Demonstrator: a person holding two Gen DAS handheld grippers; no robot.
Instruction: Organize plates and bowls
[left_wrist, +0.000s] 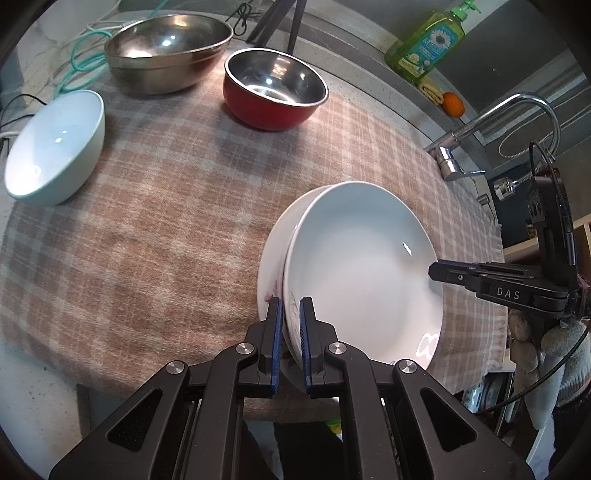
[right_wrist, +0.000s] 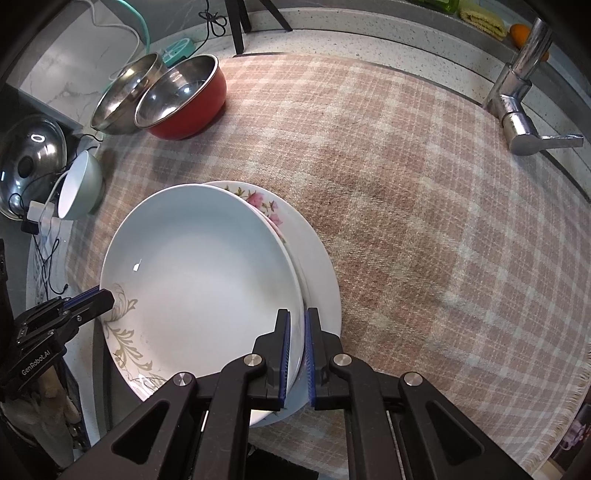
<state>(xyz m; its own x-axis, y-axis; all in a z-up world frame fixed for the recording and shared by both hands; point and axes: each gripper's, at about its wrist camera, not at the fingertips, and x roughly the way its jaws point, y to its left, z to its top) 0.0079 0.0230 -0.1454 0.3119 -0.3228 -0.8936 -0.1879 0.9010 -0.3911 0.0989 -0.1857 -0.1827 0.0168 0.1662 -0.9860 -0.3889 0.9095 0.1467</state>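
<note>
- The left tool (left_wrist: 291, 328) pinched the near rim of the top plate (left_wrist: 362, 266), and the right tool (right_wrist: 297, 347) pinched its other side.
- That plate sat on a flowered plate (right_wrist: 258, 201) on the checked bench (left_wrist: 147, 221).
- Far off, at 11 o'clock, stood a white bowl (left_wrist: 55, 147), a steel bowl (left_wrist: 166, 48) and a red bowl (left_wrist: 273, 88).

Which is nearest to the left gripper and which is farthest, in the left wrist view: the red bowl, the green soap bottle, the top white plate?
1. The top white plate: its rim sits between the fingers of the left gripper.
2. The red bowl: farther back on the cloth, centre.
3. The green soap bottle: on the ledge, far right.
</note>
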